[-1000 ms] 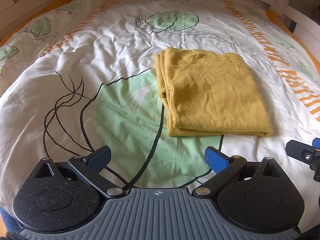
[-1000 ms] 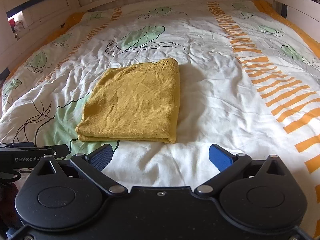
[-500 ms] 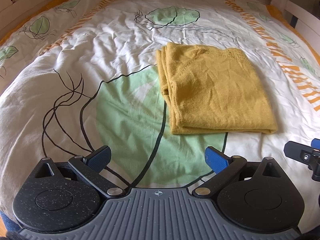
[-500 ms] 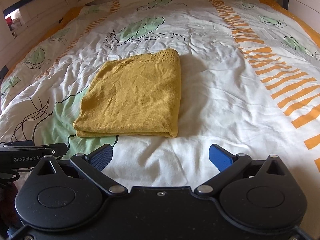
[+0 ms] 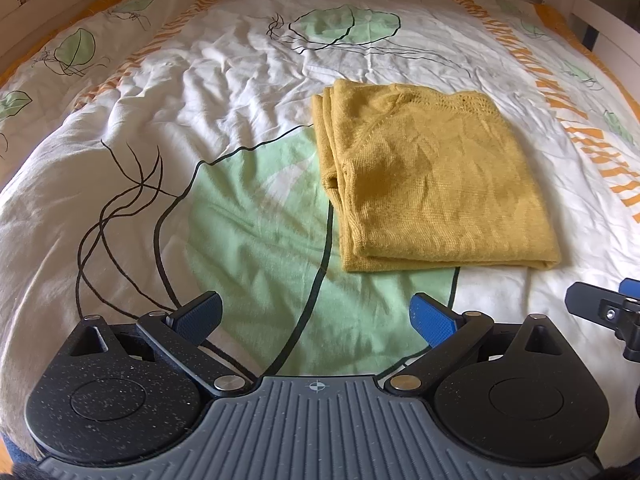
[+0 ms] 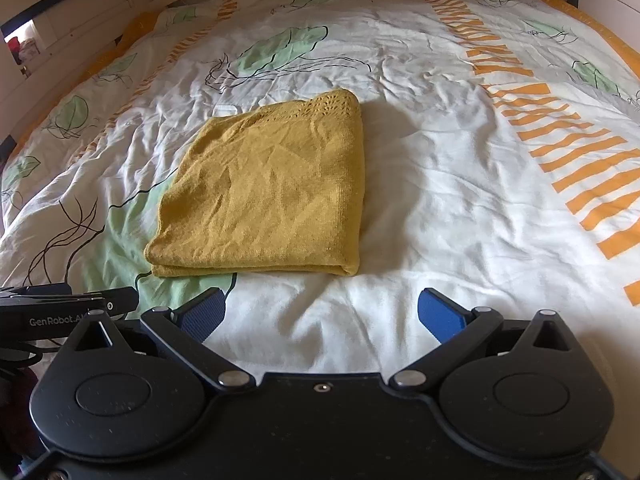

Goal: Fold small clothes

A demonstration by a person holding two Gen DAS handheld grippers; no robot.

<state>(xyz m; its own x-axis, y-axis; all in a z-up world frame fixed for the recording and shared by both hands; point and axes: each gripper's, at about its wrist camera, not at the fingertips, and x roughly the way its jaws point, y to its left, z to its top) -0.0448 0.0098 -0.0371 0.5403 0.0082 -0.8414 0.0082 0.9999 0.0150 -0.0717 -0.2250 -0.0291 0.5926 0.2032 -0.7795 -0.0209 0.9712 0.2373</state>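
Note:
A mustard-yellow knitted garment [image 5: 432, 184] lies folded into a neat rectangle on the bed, its stacked edges facing left and its lace-trimmed edge at the far side. In the right wrist view the same garment [image 6: 276, 192] sits ahead and a little left. My left gripper [image 5: 316, 316] hovers open over the green print, short of the garment's near left corner, holding nothing. My right gripper [image 6: 322, 312] is open too, just short of the garment's near edge, with only white sheet between its blue fingertips.
The duvet [image 5: 200, 120] is white and rumpled, printed with green leaves, black lines and orange stripes. A white bed frame [image 6: 80, 12] runs along the far and left sides. The right gripper's body [image 5: 604, 312] shows at the left view's right edge.
Both grippers have tilted or lowered slightly, so the garment now sits a bit lower and nearer in both views. The garment itself has not moved, and both grippers stayed open.

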